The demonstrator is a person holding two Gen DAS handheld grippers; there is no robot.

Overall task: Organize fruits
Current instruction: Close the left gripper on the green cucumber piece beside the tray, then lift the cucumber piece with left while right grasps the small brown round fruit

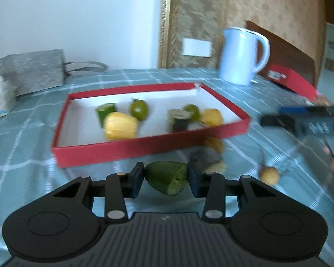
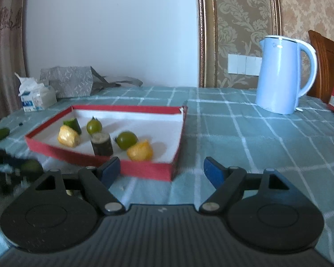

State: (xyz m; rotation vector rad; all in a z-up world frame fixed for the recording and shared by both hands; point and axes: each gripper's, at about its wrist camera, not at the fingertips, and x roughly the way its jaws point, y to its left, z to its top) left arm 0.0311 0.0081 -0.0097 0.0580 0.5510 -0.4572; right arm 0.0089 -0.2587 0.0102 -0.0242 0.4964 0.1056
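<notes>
A red-walled box [image 1: 131,150] [image 2: 144,169] lies on the checked cloth and holds several fruit pieces: two yellow chunks [image 1: 120,125], two green round fruits [image 2: 126,140], a green cucumber piece [image 2: 73,124] and a dark cylinder [image 2: 102,144]. My left gripper [image 1: 165,180] is shut on a green cucumber end piece [image 1: 165,176], held just before the box's near wall. My right gripper [image 2: 161,170] is open and empty, by the box's near right corner. It shows blurred in the left wrist view [image 1: 300,122].
A small round yellow fruit with a stem [image 1: 269,175], a dark piece [image 1: 203,158] and a yellow piece [image 1: 213,143] lie on the cloth outside the box. Another cucumber piece [image 2: 0,134] lies far left. A blue kettle [image 2: 282,75], tissue pack [image 2: 36,99], grey bag [image 2: 71,82] stand behind.
</notes>
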